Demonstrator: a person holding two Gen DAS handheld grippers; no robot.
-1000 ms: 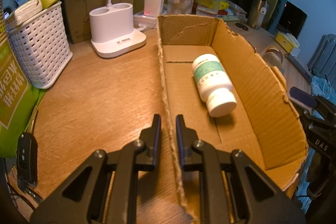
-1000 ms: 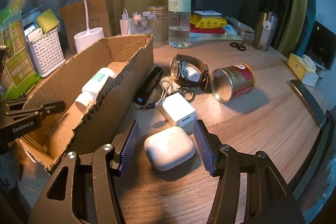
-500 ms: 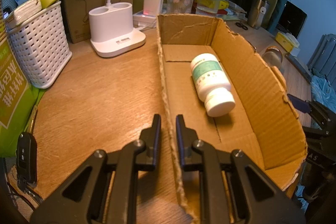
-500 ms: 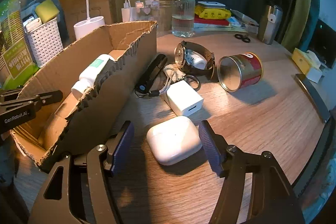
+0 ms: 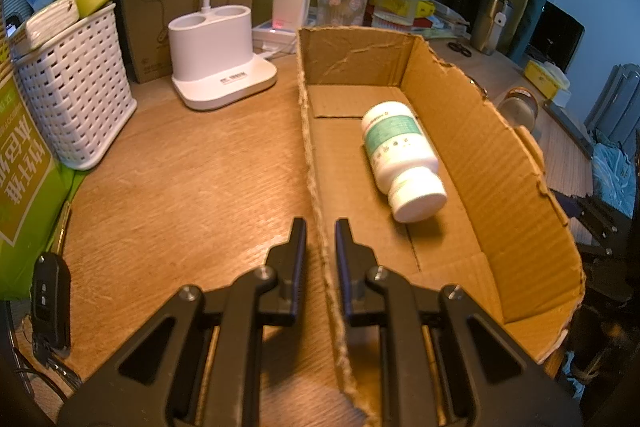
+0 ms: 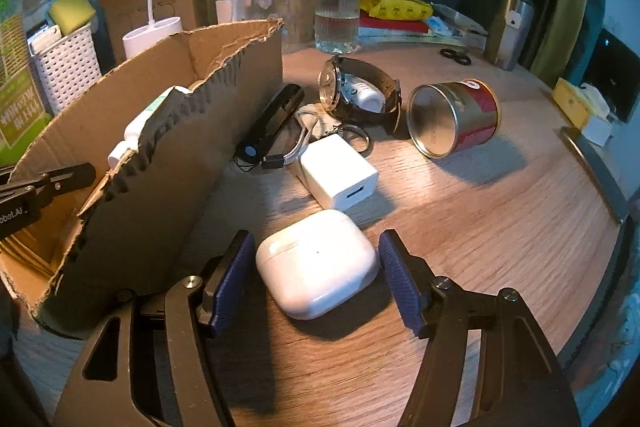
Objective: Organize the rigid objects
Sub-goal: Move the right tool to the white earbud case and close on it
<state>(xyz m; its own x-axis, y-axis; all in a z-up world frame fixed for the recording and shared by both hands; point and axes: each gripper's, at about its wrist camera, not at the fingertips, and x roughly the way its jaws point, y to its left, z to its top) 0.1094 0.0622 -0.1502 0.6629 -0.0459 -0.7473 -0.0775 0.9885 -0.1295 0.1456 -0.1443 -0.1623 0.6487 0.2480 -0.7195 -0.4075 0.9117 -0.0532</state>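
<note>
On the left, nothing has shifted over the last second: the left gripper [image 5: 320,239] still has its jaws pinched on the near wall of the box [image 5: 492,163], one on each side of the cardboard, steadying it on the counter [image 5: 192,187]. A pill bottle [image 5: 400,159] lies on its side on the box floor. To the right, the right gripper [image 6: 316,279] has pushed forward and low, so the earbud case [image 6: 316,263] now sits squarely between its jaws, which are spread wide with a gap on each side and hold nothing. That suggests the case is next for the box and only the squeeze remains. The gripper is angled down close to the counter, just beside the box's outer wall. Beyond lie a charger [image 6: 340,179], a watch [image 6: 360,95] and a tin [image 6: 452,119], all outside the box.
</note>
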